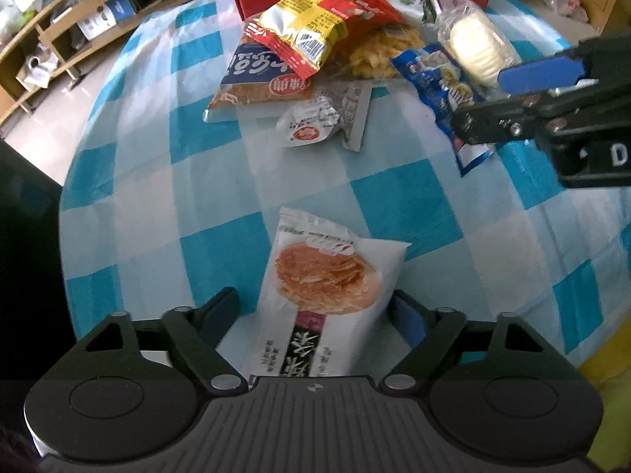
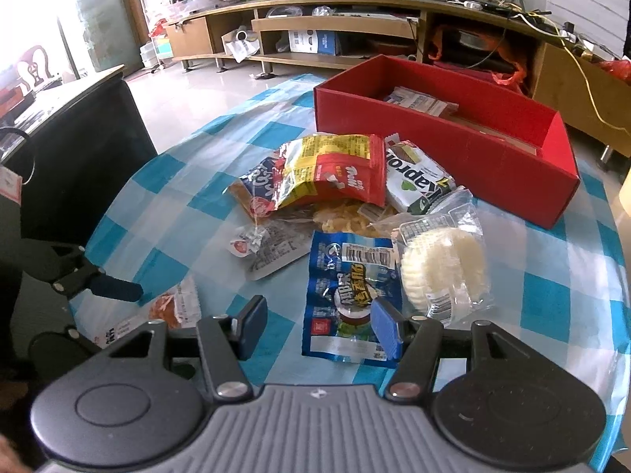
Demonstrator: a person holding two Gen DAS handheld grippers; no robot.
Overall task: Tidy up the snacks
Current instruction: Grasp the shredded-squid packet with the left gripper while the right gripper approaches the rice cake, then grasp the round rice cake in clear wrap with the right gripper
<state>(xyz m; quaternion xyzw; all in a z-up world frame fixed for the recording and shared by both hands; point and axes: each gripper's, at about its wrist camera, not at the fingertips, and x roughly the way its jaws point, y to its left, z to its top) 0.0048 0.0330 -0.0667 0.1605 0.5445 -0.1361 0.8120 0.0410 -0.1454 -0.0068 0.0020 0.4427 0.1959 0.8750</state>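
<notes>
The left claw (image 1: 315, 307) points steeply down over a white snack packet (image 1: 327, 283) printed with an orange round cake, lying on the blue-and-white checked table (image 1: 157, 181). The packet sits between the two fingers; the right finger looks to be against its edge, while a gap shows between the left finger and the packet, so the claw is half wide and not gripping. Ahead of this claw lies the snack pile: a red-and-yellow bag (image 1: 315, 19) on top, a small white sachet (image 1: 307, 126) nearer.

The right claw (image 2: 315, 321) hovers with its fingers moderately apart and nothing between them. Just ahead of it lies a blue packet (image 2: 351, 280), whose lower edge its right finger overlaps in view; beside that, to the right, is a clear-wrapped white round cake (image 2: 441, 268). Farther ahead stands the red box (image 2: 453, 157) with some packets inside.
</notes>
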